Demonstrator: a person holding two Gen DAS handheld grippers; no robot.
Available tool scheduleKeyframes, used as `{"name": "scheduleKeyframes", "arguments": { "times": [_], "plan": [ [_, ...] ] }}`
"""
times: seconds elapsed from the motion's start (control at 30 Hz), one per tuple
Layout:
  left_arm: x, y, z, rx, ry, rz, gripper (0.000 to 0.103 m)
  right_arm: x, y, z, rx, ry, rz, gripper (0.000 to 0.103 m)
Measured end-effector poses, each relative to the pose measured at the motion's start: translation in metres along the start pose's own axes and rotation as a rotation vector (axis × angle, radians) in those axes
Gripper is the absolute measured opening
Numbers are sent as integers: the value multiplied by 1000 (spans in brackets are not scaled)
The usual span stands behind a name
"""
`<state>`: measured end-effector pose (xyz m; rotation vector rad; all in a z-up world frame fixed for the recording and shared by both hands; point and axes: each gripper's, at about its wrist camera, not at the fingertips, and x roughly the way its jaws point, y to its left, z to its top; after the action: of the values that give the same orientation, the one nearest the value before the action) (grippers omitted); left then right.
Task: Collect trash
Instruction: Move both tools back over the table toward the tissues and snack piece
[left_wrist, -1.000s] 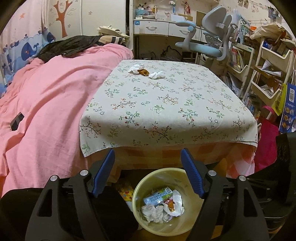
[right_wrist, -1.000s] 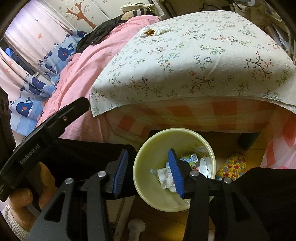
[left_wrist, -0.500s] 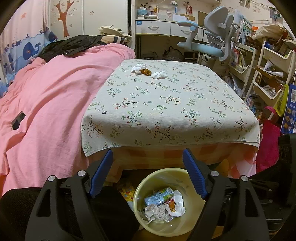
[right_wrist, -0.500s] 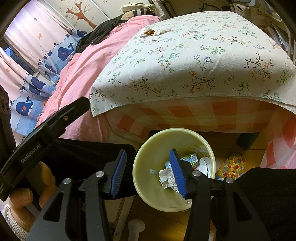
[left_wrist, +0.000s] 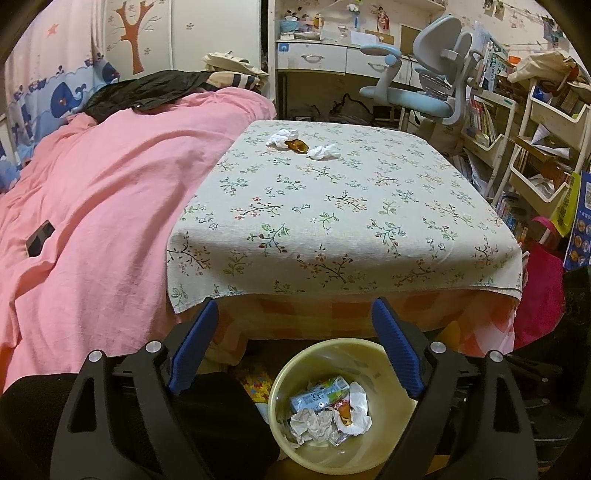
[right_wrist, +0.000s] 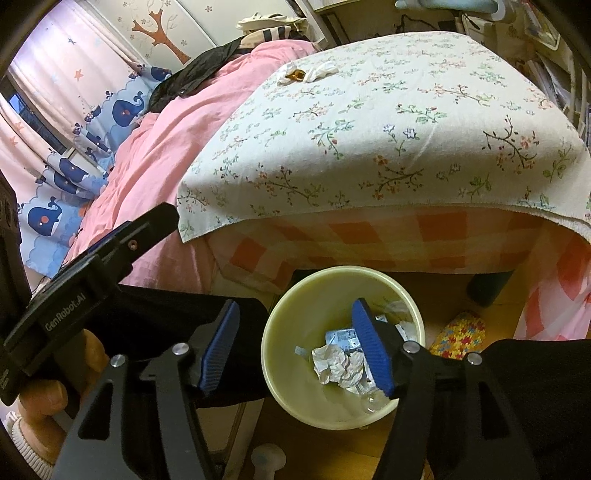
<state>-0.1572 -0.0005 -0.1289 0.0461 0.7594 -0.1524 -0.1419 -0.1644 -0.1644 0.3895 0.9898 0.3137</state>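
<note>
A pale yellow bin (left_wrist: 284, 439) (right_wrist: 291, 373) stands on the floor under the table's near edge, holding crumpled tissues (left_wrist: 312, 424) (right_wrist: 336, 365) and a small carton (left_wrist: 317, 395). Both grippers hover above it. My left gripper (left_wrist: 291, 354) has its jaws opening wide, nothing between them. The jaws of my right gripper (right_wrist: 295, 347) are opening too, with nothing held. On the far side of the floral tablecloth (left_wrist: 332, 206) lie two white tissues (left_wrist: 282, 137) (left_wrist: 325, 151) (right_wrist: 321, 70) and an orange-brown scrap (left_wrist: 298, 146) (right_wrist: 295, 75).
A pink blanket (left_wrist: 92, 206) covers the bed left of the table. An office chair (left_wrist: 424, 96), desk and crowded shelves (left_wrist: 535, 147) fill the back and right. The left gripper's body and a hand (right_wrist: 48, 391) show at left in the right wrist view.
Both pairs of jaws have spread wider, the right one most. A crumpled tissue now lies loose in the bin below the right jaws. Neither hand has shifted.
</note>
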Motion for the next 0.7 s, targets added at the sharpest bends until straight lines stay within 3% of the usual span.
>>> {"name": "scheduleKeyframes", "arguments": {
  "times": [0.7],
  "plan": [
    [6, 2, 9, -43, -29, 31, 88, 5, 13, 11, -64, -62, -68, 72]
  ]
}}
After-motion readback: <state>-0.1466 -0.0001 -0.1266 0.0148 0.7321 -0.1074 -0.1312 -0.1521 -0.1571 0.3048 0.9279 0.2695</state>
